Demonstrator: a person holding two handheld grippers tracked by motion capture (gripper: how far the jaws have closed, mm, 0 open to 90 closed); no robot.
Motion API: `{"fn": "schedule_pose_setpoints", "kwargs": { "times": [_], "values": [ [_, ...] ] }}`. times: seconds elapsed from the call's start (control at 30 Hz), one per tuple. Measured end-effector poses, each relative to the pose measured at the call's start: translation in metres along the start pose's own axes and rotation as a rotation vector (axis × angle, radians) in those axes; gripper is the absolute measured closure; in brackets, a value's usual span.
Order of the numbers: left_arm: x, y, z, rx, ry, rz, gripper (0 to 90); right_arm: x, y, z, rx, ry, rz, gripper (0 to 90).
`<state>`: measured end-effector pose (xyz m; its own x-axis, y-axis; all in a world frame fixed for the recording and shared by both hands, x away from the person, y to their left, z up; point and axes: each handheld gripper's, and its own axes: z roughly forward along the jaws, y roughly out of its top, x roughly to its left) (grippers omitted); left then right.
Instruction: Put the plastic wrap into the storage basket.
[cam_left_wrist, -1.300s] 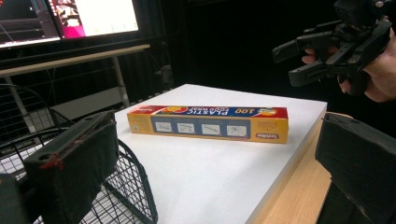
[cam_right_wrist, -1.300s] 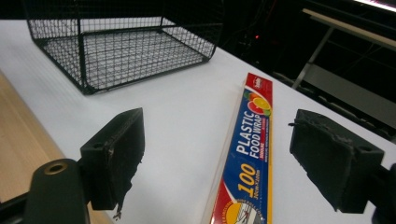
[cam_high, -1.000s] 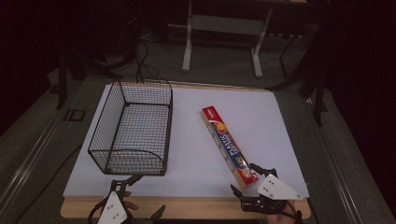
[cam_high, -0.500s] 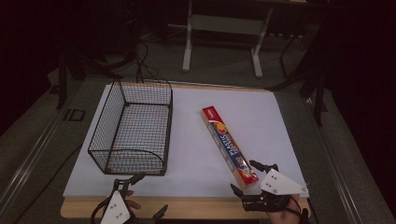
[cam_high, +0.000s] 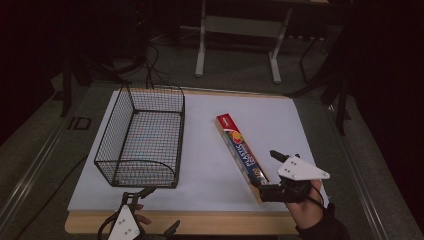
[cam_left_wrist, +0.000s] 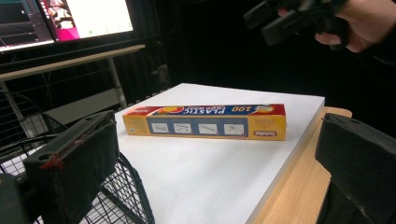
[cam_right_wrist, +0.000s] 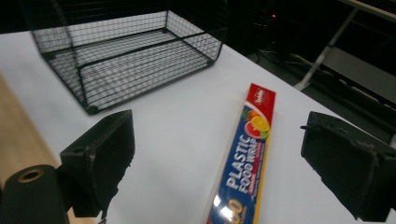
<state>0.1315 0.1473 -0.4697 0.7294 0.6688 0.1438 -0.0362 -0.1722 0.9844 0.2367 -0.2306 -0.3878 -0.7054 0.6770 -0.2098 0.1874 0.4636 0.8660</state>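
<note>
The box of plastic wrap (cam_high: 241, 150) lies flat on the white desk (cam_high: 200, 170), slanting toward the near right edge, with open surface between it and the wire basket (cam_high: 142, 137) at left. The right tongs (cam_high: 267, 172) hover over its near end, their jaws just opened wide with nothing pinched. The left tongs (cam_high: 150, 210), also spread and empty, sit at the near edge by the basket.

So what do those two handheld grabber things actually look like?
Each gripper, right and left, is black with two blocky, foam-like padded jaws and a pale grey three-cornered plate with small dark dots on top. The person's right arm wears a dark sleeve.
</note>
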Motion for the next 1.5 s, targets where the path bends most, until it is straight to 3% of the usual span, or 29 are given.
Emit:
{"fn": "schedule_pose_setpoints", "kwargs": {
  "times": [0.13,0.27,0.47,0.73,1.0,1.5],
  "values": [
    [0.0,0.0,0.0,0.0,-0.004,-0.002,0.1,-0.006,0.01,0.008,0.026,-0.018,0.001,8.9],
    [0.0,0.0,0.0,-0.003,-0.006,-0.007,0.1,-0.013,0.019,0.017,0.035,-0.003,0.012,8.9],
    [0.0,0.0,0.0,-0.005,-0.008,-0.007,0.1,-0.024,0.024,0.039,0.084,0.006,0.068,8.9],
    [0.002,0.0,0.0,0.001,-0.006,-0.015,0.1,-0.032,0.013,0.077,0.179,0.023,0.12,9.2],
    [0.001,0.0,0.0,0.002,-0.008,-0.003,0.1,-0.041,0.002,0.11,0.253,0.02,0.139,9.3],
    [0.0,0.0,0.0,0.003,-0.013,0.009,0.1,-0.06,-0.015,0.158,0.456,-0.001,0.225,11.2]
  ]
}}
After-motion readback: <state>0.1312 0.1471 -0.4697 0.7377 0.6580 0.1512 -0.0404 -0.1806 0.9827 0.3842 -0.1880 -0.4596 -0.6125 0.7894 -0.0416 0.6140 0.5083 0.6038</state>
